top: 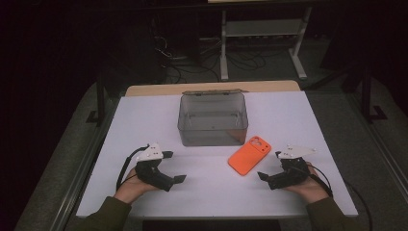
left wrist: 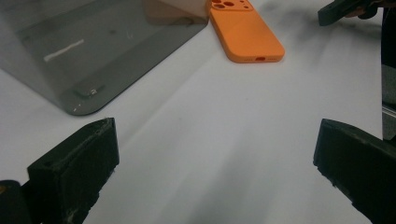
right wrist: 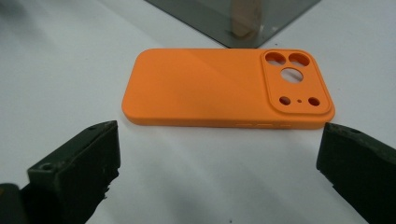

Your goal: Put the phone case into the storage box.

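An orange phone case (top: 249,154) lies flat, back up, on the white table (top: 207,192), just right of a smoky clear plastic box (top: 212,119). In the right gripper view the phone case (right wrist: 224,88) lies crosswise just beyond my open right gripper (right wrist: 219,158), camera cut-outs to the right. My right gripper (top: 262,177) rests at the table's front right, pointing left toward the case. My left gripper (top: 179,179) sits at the front left, open and empty. In the left gripper view, the box (left wrist: 88,51) and the case (left wrist: 245,32) lie ahead of the left gripper (left wrist: 215,158).
The box is open-topped and empty, with its lid (top: 214,91) hinged back at the far side. Cables trail from both grippers near the table's front edge (top: 211,215). Beyond the table stand a white frame (top: 262,43) and floor cables.
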Motion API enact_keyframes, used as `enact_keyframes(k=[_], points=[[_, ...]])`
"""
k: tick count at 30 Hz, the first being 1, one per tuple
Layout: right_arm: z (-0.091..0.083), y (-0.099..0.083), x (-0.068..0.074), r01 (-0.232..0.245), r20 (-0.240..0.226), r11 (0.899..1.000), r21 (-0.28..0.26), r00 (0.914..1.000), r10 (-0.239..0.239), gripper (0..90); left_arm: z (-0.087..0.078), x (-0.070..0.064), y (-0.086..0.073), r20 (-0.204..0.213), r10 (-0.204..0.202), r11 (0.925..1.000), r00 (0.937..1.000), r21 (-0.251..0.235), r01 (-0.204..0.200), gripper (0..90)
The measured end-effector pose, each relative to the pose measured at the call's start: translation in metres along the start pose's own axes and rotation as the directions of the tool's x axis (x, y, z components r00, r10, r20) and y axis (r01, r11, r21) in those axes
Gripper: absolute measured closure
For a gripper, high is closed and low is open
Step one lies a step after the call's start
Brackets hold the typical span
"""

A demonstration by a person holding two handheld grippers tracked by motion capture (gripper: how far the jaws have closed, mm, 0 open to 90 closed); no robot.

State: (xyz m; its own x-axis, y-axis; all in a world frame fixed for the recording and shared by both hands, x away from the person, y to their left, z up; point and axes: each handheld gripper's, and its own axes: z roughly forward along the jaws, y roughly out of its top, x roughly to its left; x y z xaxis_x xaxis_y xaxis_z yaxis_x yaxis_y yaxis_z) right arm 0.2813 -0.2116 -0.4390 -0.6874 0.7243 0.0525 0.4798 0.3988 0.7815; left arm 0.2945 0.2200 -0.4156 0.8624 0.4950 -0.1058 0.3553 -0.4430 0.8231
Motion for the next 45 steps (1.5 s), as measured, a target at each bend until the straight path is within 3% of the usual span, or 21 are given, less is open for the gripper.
enact_keyframes(k=[18, 26, 45], points=[[-0.002, 0.001, -0.001, 0.002, 0.002, 1.0, -0.005, 1.0, -0.002, 0.0, 0.027, -0.007, 0.031, 0.0, 0.009, 0.9999, 1.0, -0.008, -0.009, 0.0], [-0.003, 0.001, -0.001, 0.0, 0.001, 1.0, -0.006, 1.0, 0.0, 0.0, 0.049, -0.016, 0.046, 0.008, 0.022, 0.9997, 0.9997, 0.005, -0.022, 0.0], [-0.005, 0.001, -0.002, 0.01, -0.003, 1.0, -0.002, 0.9999, -0.01, 0.0, 0.087, -0.03, 0.065, 0.009, 0.038, 0.9989, 0.9992, 0.026, -0.039, 0.0]])
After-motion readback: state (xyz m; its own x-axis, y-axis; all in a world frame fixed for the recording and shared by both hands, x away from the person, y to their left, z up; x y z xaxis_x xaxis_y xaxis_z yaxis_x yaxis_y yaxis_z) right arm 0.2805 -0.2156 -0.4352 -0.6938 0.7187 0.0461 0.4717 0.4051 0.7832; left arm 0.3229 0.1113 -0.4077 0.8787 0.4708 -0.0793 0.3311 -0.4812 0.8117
